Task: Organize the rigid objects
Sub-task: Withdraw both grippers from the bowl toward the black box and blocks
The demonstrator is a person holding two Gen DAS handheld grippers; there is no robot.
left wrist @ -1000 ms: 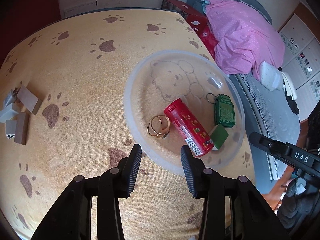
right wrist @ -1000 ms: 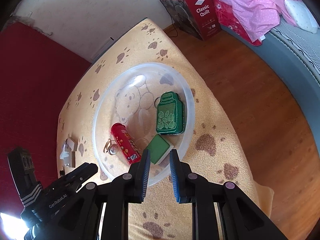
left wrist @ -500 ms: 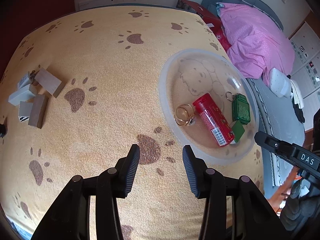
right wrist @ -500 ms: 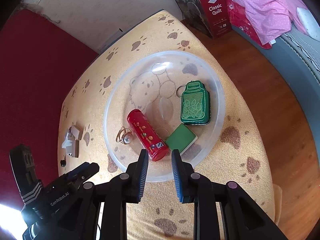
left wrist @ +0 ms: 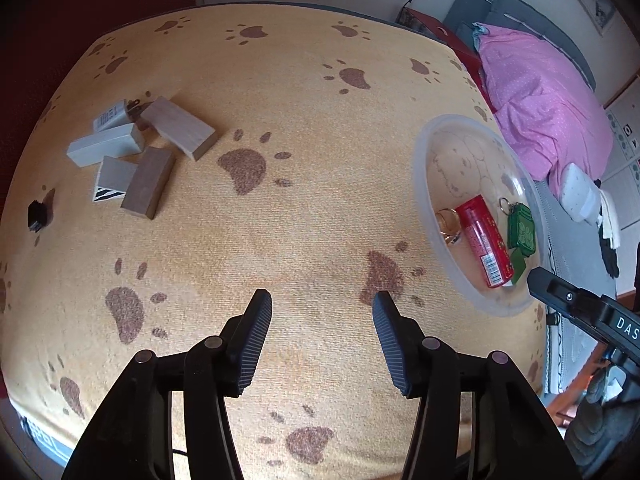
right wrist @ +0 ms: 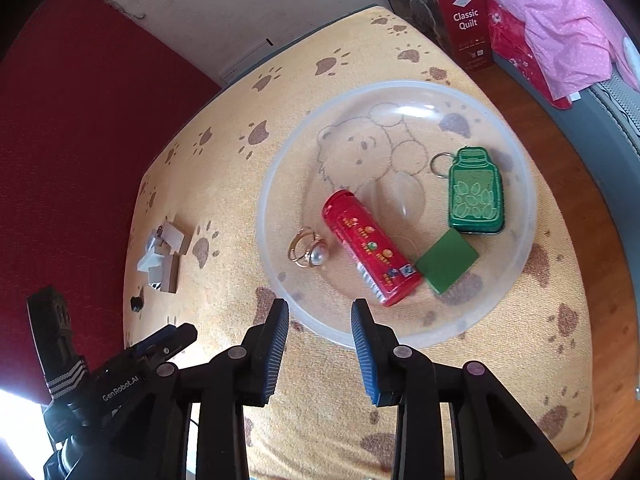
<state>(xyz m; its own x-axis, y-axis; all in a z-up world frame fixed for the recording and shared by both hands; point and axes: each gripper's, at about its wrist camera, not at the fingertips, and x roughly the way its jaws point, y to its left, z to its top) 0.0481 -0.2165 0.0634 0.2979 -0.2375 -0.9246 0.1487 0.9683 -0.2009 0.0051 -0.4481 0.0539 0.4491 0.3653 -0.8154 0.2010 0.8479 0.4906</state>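
clear plastic bowl (right wrist: 516,264) on the paw-print table (left wrist: 304,92) holding red tube (right wrist: 370,246), green jar keychain (right wrist: 476,194), green block (right wrist: 448,260), pearl ring (right wrist: 310,254), wooden blocks (left wrist: 140,156) well apart, left claw (left wrist: 322,338) spread and empty, jaws just been opening, right claw (right wrist: 320,348) parted, empty, jaws likewise just opening

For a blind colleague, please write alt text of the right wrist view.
A clear plastic bowl on a paw-print cloth holds a red tube, a green jar-shaped keychain, a green block and a pearl ring. The open, empty right gripper hovers before it.
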